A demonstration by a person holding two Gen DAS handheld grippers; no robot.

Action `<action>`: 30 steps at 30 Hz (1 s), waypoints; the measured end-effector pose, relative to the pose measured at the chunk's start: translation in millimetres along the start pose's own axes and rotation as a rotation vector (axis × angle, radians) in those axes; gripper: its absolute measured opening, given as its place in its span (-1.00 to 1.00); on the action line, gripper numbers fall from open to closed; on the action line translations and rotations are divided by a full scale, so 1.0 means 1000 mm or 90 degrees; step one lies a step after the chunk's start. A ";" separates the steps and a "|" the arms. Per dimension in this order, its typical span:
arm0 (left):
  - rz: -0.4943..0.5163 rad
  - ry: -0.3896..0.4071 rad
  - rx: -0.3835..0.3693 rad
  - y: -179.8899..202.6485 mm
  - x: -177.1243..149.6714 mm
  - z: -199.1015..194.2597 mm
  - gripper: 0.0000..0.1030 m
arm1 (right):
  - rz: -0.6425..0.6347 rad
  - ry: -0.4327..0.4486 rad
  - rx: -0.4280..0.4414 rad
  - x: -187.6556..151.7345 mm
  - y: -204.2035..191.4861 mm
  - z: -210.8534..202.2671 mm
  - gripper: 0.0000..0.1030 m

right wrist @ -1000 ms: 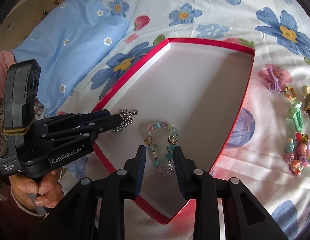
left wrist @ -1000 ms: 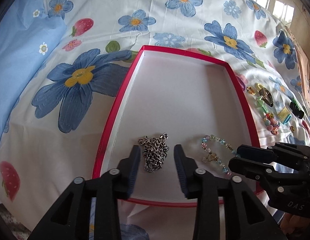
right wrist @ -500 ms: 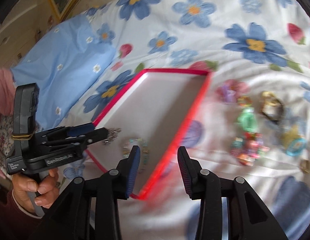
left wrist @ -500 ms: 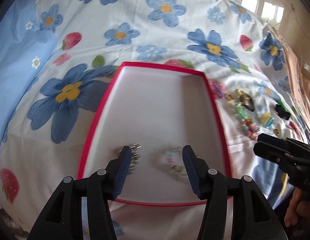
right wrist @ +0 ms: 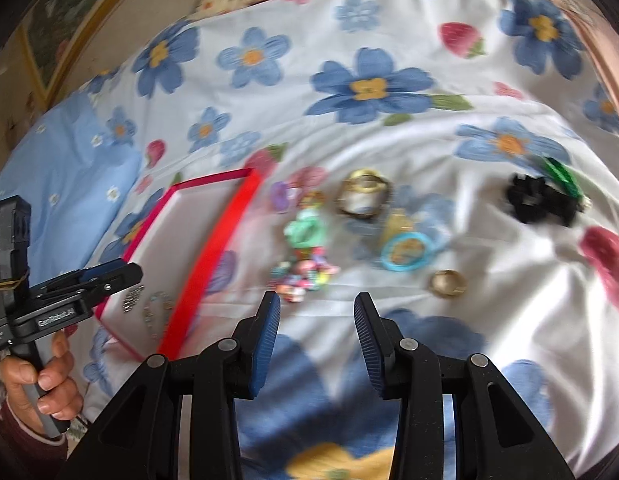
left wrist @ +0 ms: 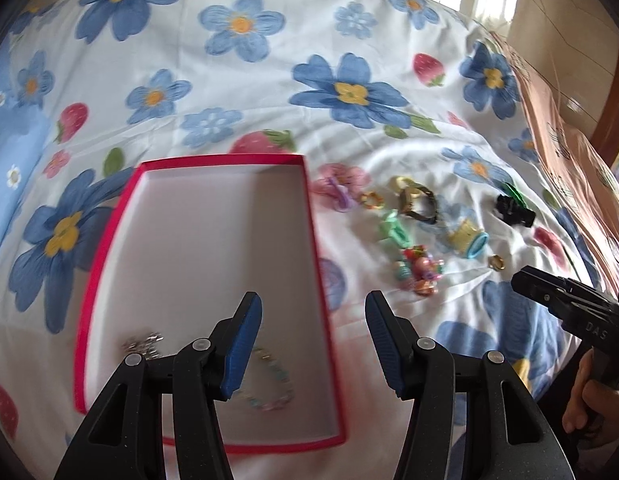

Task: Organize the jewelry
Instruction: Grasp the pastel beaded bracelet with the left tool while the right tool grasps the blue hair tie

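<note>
Tools: left tool (left wrist: pixel 313 340) agape, empty | right tool (right wrist: pixel 316 340) agape, empty | trinkets (right wrist: pixel 303 274) just ahead

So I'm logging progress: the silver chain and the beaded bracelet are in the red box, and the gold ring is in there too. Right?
Not quite. The silver chain and the beaded bracelet do lie in the red box, but the gold ring sits on the floral sheet outside it, as the right wrist view shows.

Left tongs (left wrist: pixel 313 336) agape, empty, above red tray (left wrist: pixel 109 240).
</note>
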State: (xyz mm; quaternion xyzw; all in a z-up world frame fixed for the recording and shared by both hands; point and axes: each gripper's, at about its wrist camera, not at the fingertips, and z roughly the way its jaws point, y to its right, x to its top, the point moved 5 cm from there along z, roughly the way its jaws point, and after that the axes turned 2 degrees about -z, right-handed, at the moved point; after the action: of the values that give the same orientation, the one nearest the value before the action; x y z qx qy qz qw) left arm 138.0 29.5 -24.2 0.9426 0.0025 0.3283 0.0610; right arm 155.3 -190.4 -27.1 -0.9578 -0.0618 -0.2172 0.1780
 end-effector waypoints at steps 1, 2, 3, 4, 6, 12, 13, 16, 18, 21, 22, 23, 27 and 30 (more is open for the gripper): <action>0.004 -0.002 -0.001 0.004 0.002 0.003 0.05 | 0.005 0.001 -0.005 0.000 0.006 -0.001 -0.22; 0.010 -0.006 -0.002 0.008 0.004 0.007 0.05 | 0.009 0.001 -0.008 0.000 0.010 -0.001 -0.22; 0.015 -0.010 -0.005 0.012 0.006 0.012 0.05 | 0.012 0.001 -0.010 0.000 0.015 -0.001 -0.22; 0.019 -0.014 -0.007 0.016 0.008 0.017 0.05 | 0.012 0.001 -0.014 0.001 0.017 0.000 -0.22; 0.027 -0.024 -0.012 0.022 0.010 0.026 0.05 | 0.013 0.001 -0.016 0.002 0.022 0.003 -0.22; 0.048 -0.048 -0.035 0.043 0.019 0.056 0.02 | 0.009 -0.005 -0.023 0.009 0.031 0.015 -0.22; 0.053 -0.052 -0.037 0.047 0.021 0.062 0.02 | 0.008 -0.006 -0.025 0.011 0.033 0.018 -0.22; 0.065 -0.064 -0.033 0.056 0.024 0.078 0.01 | 0.004 -0.008 -0.033 0.018 0.040 0.025 -0.22; 0.075 -0.074 -0.035 0.062 0.027 0.091 -0.08 | 0.002 -0.014 -0.039 0.021 0.043 0.031 -0.22; 0.087 -0.092 -0.032 0.068 0.028 0.109 -0.23 | -0.004 -0.030 -0.049 0.023 0.049 0.043 -0.22; 0.090 -0.100 -0.032 0.069 0.029 0.115 -0.25 | -0.003 -0.036 -0.048 0.023 0.052 0.046 -0.22; 0.092 -0.108 -0.035 0.071 0.029 0.122 -0.26 | 0.001 -0.040 -0.046 0.023 0.054 0.050 -0.23; 0.094 -0.124 -0.055 0.077 0.030 0.138 -0.29 | 0.010 -0.048 -0.041 0.023 0.059 0.059 -0.24; 0.105 -0.128 -0.053 0.079 0.029 0.145 -0.38 | 0.018 -0.051 -0.034 0.023 0.061 0.065 -0.31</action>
State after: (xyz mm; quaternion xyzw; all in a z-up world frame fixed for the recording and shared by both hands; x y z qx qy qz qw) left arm 247.3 -64.3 -109.7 0.9644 -0.0944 0.2363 0.0726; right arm 213.4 -222.6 -90.6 -0.9709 -0.0499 -0.1778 0.1526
